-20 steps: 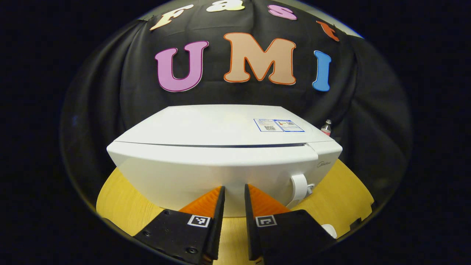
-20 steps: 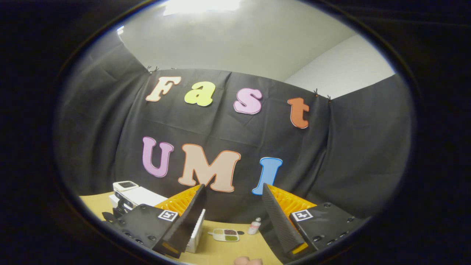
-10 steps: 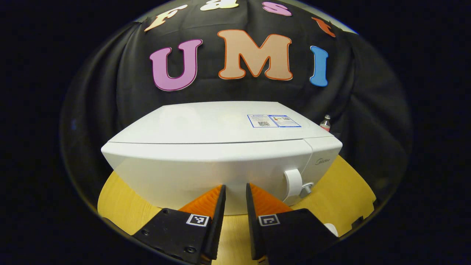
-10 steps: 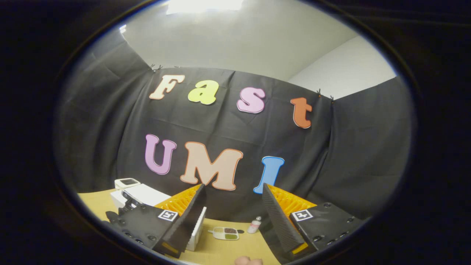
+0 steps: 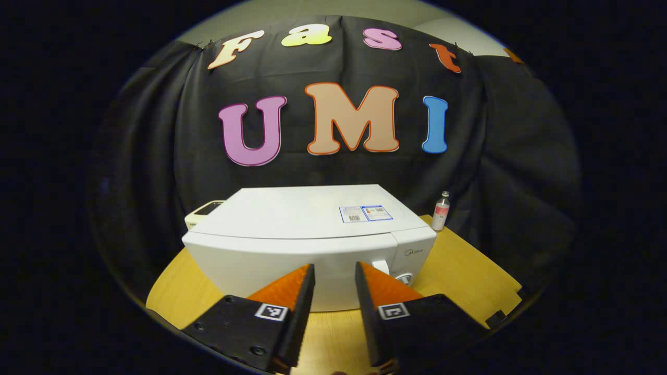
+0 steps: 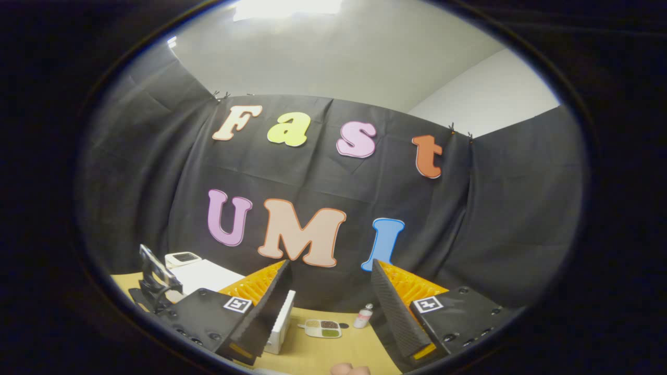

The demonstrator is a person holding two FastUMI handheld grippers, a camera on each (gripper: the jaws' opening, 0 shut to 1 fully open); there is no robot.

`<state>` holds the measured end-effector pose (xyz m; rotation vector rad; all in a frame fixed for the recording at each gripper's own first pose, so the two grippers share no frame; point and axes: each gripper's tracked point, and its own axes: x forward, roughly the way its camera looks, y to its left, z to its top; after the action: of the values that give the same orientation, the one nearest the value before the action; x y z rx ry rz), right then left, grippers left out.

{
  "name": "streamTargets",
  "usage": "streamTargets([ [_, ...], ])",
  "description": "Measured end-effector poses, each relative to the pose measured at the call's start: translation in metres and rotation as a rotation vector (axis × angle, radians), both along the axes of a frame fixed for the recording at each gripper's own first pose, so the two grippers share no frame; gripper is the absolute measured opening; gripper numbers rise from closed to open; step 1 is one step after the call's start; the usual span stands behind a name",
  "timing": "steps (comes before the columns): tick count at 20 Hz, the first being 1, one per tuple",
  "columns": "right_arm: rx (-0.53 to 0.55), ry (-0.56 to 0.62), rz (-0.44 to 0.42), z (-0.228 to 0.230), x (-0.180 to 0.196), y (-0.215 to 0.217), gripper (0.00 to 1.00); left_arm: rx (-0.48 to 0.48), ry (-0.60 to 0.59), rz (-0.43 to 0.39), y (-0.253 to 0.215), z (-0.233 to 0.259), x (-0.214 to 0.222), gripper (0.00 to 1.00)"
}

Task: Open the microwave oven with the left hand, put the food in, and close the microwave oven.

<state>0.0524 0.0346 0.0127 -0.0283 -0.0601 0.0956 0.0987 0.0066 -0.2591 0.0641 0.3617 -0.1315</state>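
- I'm working a staged recording booth, not a real kitchen: black cloth wall (image 5: 156, 156) draped ahead of my left gripper.
- Plain wooden table (image 5: 469, 271) with a lone white microwave (image 5: 307, 234) and small bottle (image 5: 441, 210).
- Bare room wall (image 6: 490, 99) above the cloth.

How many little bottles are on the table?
1. The small bottle stands upright at the back of the wooden table, to the right of the white microwave. In the right gripper view it stands beside the food tray. The microwave may hide others.
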Motion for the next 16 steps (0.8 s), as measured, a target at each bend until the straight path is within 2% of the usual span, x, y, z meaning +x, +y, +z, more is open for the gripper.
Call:
streamTargets([
  [1,0.007,0.003,0.005,-0.001,0.0,0.003,0.97,0.006,-0.041,0.002,0.002,0.019,-0.001,0.72],
  [3,0.019,0.012,0.018,-0.005,-0.002,0.011,0.97,-0.005,-0.121,0.007,0.007,0.057,-0.003,0.82],
  [4,0.024,0.017,0.026,-0.006,-0.003,0.016,0.97,-0.011,-0.148,0.001,0.006,0.074,-0.004,0.83],
  [7,0.025,0.022,0.043,-0.009,-0.006,0.027,0.97,-0.011,-0.229,-0.007,0.011,0.12,-0.008,0.95],
  [16,0.058,0.026,0.021,-0.007,-0.015,0.031,0.96,-0.071,-0.334,0.013,0.031,0.239,-0.027,0.94],
])
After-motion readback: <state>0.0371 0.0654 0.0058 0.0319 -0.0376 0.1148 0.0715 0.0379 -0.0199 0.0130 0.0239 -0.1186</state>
